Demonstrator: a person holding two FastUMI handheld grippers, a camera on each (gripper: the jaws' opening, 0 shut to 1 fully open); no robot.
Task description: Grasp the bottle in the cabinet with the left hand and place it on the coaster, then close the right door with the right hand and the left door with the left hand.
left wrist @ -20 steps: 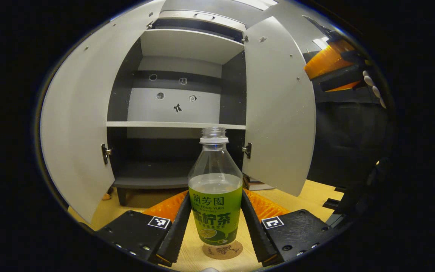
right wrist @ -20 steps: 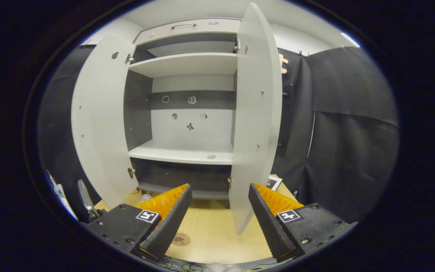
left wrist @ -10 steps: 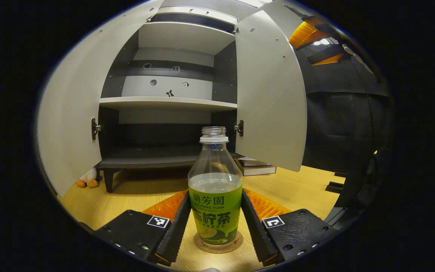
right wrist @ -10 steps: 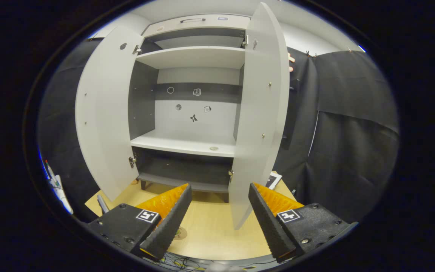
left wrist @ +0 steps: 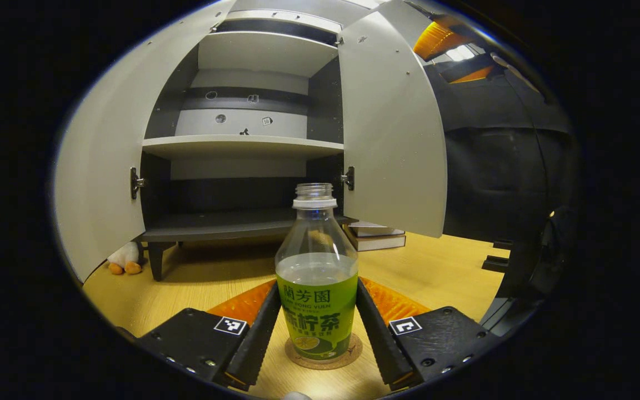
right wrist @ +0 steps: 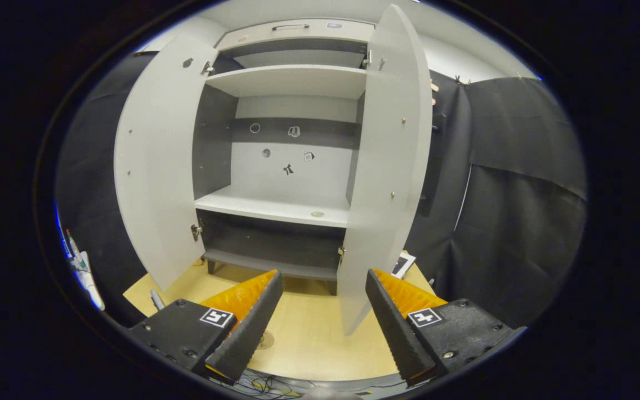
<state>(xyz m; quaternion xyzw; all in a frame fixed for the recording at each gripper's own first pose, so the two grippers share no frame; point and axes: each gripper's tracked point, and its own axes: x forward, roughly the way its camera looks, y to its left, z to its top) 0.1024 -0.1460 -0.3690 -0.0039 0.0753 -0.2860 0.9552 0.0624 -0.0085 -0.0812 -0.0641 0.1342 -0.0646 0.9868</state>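
1. Wooden bench carries a grey cabinet with both doors swung open; black cloth hangs behind it.
2. Seen from the left gripper view, the bottle stands upright on the round cork coaster, uncapped, partly filled with clear liquid.
3. Its green wrapper bears printed characters and small Latin lettering, with a lime slice drawn near the base.
4. Left gripper: both fingers press the bottle's label from either side, closed around it.
5. Right gripper hangs above the bench with its fingers spread wide, nothing between them; the lower edge of the right door lies just beyond them.
6. Left door stands wide, its free edge towards the camera.
7. Small stickers dot the cabinet's back panel, too small to read.
8. Books lie under the right door's corner; a plush toy sits by the cabinet leg.
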